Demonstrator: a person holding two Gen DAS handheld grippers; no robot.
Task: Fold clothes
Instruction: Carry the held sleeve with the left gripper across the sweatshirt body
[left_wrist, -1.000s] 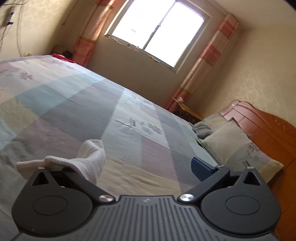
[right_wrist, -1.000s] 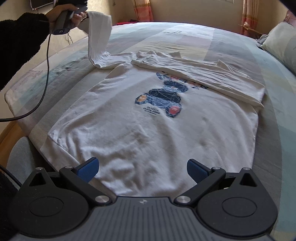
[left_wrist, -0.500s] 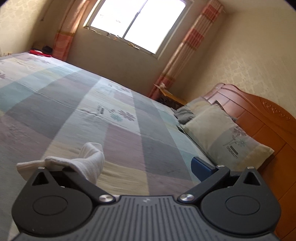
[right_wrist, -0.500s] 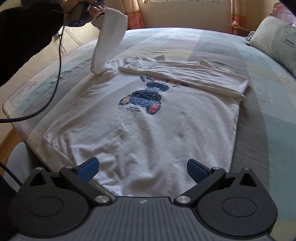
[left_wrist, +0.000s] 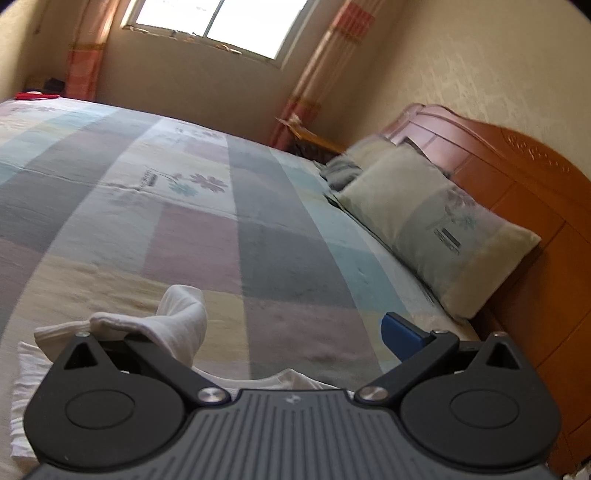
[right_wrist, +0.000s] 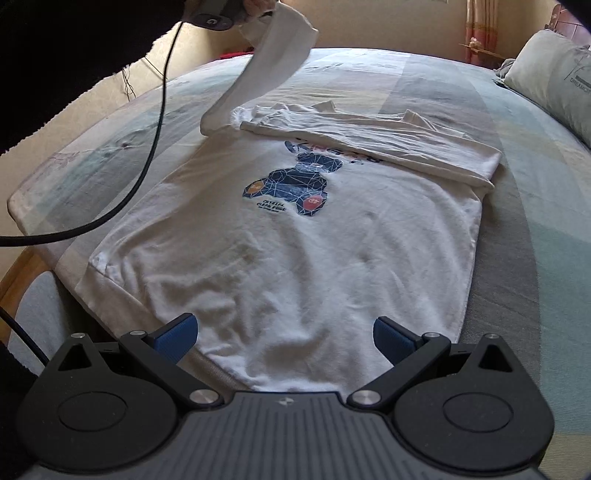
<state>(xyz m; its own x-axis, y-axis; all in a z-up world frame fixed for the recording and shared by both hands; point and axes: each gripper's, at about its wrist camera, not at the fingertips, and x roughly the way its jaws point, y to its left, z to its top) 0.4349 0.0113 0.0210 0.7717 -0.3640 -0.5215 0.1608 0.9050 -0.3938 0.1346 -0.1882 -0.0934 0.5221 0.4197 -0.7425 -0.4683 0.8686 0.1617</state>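
- The white long-sleeved shirt with a blue bear print (right_wrist: 295, 236) lies flat on the patchwork bed cover (right_wrist: 535, 236).
- One sleeve (right_wrist: 369, 136) is already folded across the chest; the other sleeve (right_wrist: 258, 70) is lifted up. The body looks unfolded.
- The left gripper (left_wrist: 288, 332) looks open, yet the sleeve's cuff (left_wrist: 155, 325) hangs on one finger.
- The right gripper (right_wrist: 282, 334) is wide open, holding nothing, over the hem.

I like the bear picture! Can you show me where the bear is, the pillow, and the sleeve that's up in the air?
bear print (right_wrist: 291, 186), right wrist view, its dark blue middle.
pillow (left_wrist: 436, 225), left wrist view, its front face.
lifted sleeve (right_wrist: 266, 62), right wrist view, mid-length.
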